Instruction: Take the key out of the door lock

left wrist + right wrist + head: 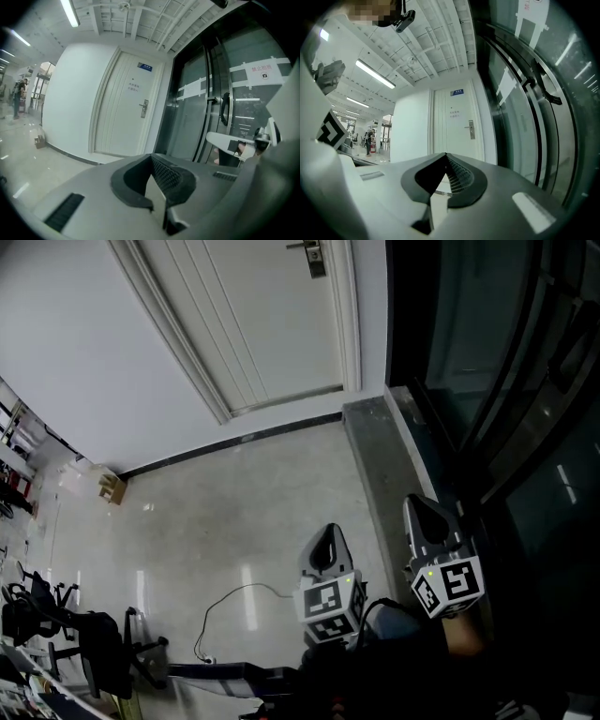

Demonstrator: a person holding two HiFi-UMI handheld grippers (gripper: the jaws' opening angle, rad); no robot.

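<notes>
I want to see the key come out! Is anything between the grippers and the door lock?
Nothing visible. Only bare floor lies between the left gripper, the right gripper and the door with its lock. A box sits off left, by the wall.

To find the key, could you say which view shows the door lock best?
The right gripper view: the door lock shows whole, nearly head-on. The left gripper view has it oblique; the head view catches it at the top edge. No key discernible.

Left gripper [325, 546], right gripper [424, 513] far from door [253, 315].
</notes>
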